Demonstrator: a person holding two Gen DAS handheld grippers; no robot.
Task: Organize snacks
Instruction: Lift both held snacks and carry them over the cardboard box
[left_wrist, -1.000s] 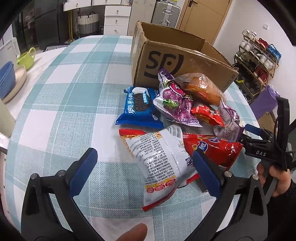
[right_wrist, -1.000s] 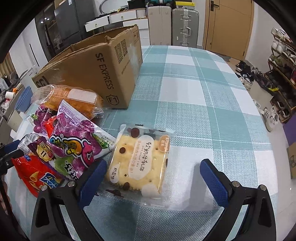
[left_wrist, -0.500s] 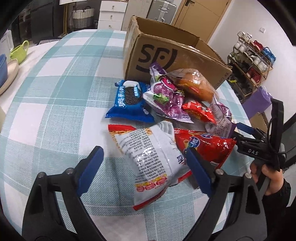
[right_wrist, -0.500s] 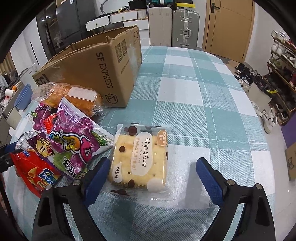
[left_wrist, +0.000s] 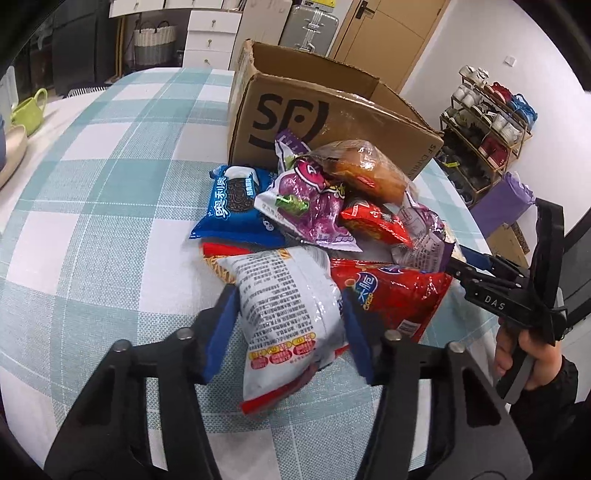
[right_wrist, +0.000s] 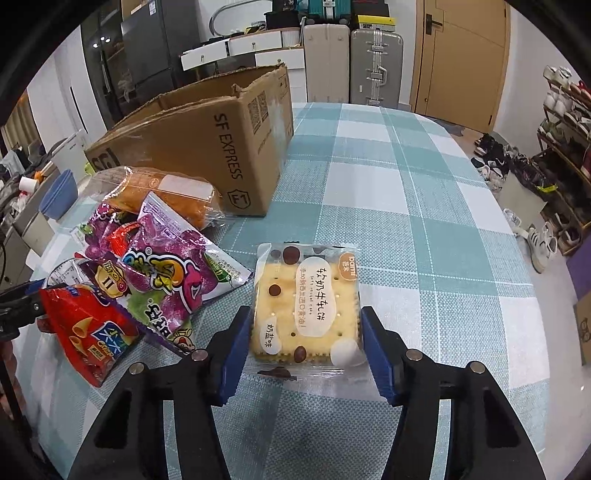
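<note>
Both sets of jaws have narrowed since a second ago — the left gripper (left_wrist: 290, 325) closing around the white chip bag (left_wrist: 286, 314), the right gripper (right_wrist: 306, 343) around the nougat cracker pack (right_wrist: 304, 306); pads seemingly touching. Squeeze gently — crushable contents.

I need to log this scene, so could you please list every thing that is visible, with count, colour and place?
cardboard box: 1, brown, open, on the table behind the snacks
white chip bag: 1, white and red, nearest the left gripper
red chip bag: 1, red, beside the white bag
blue cookie pack: 1, blue, in front of the box
purple snack bags: at least 2, purple, middle of the pile
small red packet: 1, red, on the pile
bread in a clear bag: 1, orange-brown, against the box
nougat cracker pack: 1, cream, apart from the pile
checked tablecloth: 1, teal and white
suitcases: 2, silver, by the far wall
left gripper: blue fingers closing around the white bag
right gripper: blue fingers closing around the cracker pack
</note>
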